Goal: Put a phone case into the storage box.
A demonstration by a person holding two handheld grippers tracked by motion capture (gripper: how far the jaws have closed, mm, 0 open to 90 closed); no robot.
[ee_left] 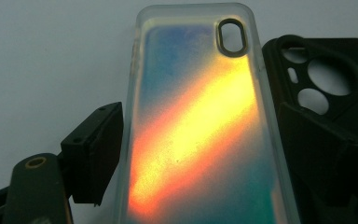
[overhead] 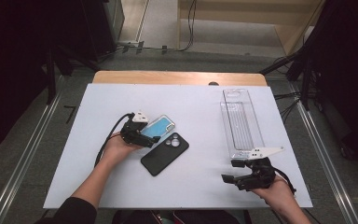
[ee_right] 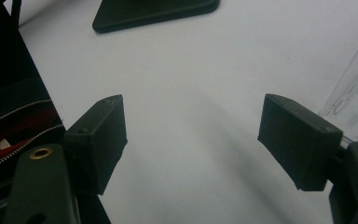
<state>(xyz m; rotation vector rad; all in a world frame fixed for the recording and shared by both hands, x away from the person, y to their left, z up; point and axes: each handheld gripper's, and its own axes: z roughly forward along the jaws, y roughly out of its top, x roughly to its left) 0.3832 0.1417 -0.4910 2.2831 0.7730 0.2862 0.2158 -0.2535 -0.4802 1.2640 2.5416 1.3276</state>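
An iridescent clear phone case [overhead: 162,125] lies flat on the white table sheet [overhead: 200,100], left of centre. My left gripper [overhead: 148,133] reaches over its near end. In the left gripper view the case [ee_left: 196,116] runs up between the two black jaws, and both pads [ee_left: 98,149] sit against its long edges. A black phone case [overhead: 164,153] with camera cut-outs lies just beside it, touching or overlapping its edge [ee_left: 326,79]. My right gripper [overhead: 230,171] rests near the table's front right, open, with bare table between its jaws [ee_right: 191,140].
A long clear plastic tray [overhead: 241,122] stands at the right, its near end just beyond my right gripper [ee_right: 354,93]. A dark bag with a zip [ee_right: 14,126] shows past the table's near edge. A corner of the black case [ee_right: 154,11] lies farther off.
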